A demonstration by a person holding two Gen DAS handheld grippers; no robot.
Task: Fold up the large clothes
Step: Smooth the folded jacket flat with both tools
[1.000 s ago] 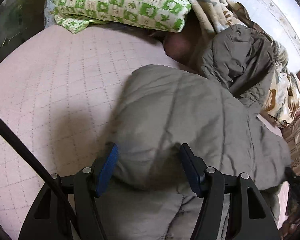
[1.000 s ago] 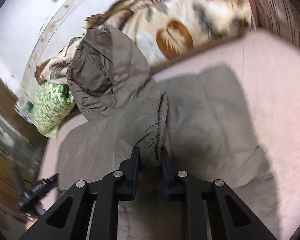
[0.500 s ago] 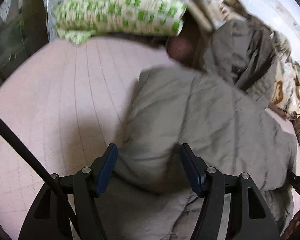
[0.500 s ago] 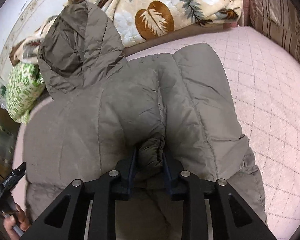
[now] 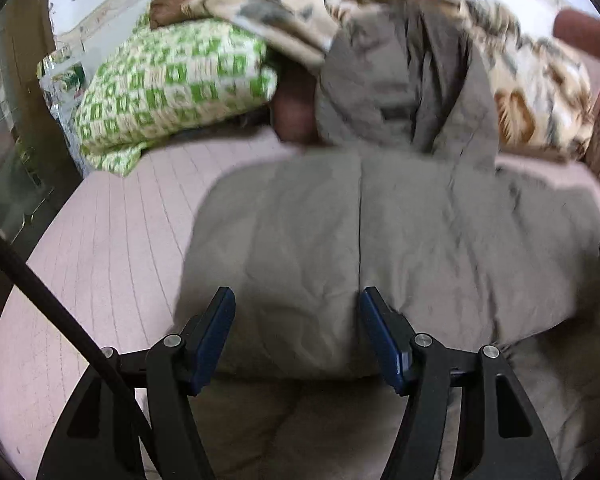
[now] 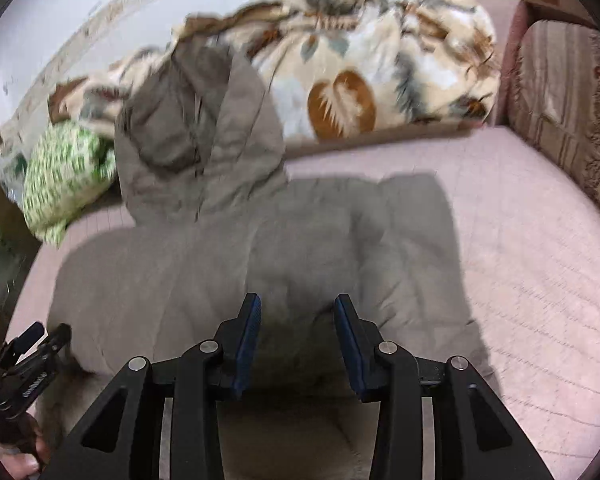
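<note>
Both grippers' fingers (image 5: 224, 324) (image 6: 250, 328) gape, released, over the jacket (image 6: 300, 240); bare mattress (image 6: 520, 220) flanks its edges.

What we count on the bed

We see one grey jacket (image 6: 260, 248) with one hood (image 6: 196, 136), one green checked pillow (image 5: 172, 88), one leaf-print blanket (image 6: 364, 80), one pink quilted mattress (image 6: 520, 240), and two grippers: left (image 5: 296, 320) and right (image 6: 296, 320), both with jaws apart.

No legible text; left gripper (image 6: 28, 364) marking perhaps lettering.
</note>
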